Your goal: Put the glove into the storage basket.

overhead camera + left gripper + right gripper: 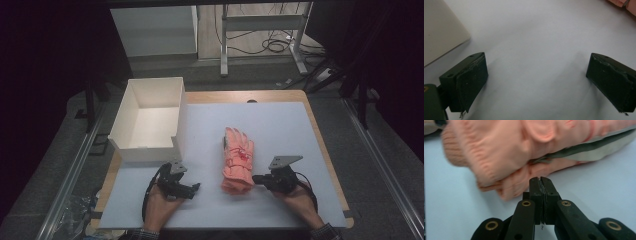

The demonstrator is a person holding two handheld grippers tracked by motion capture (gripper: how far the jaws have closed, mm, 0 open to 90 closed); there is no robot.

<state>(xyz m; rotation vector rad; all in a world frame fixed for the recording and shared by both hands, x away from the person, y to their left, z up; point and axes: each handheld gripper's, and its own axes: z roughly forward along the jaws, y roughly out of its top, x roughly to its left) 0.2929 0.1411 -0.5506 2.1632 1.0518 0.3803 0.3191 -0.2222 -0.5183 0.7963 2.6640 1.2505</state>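
The pink gloves [238, 161] lie stacked near the middle of the white mat [280, 125], fingers pointing to its far edge and cuffs toward the near edge. The right gripper [257, 178] sits low over the mat at the cuff end; in the right gripper view its jaws are pressed flat together with nothing between them, their tips right at the edge of the knitted cuff. The left gripper [196, 187] rests closer to the near left corner, jaws wide apart over bare mat. A white open box [150, 120] stands at the far left corner, partly over the wooden table [240, 96] edge
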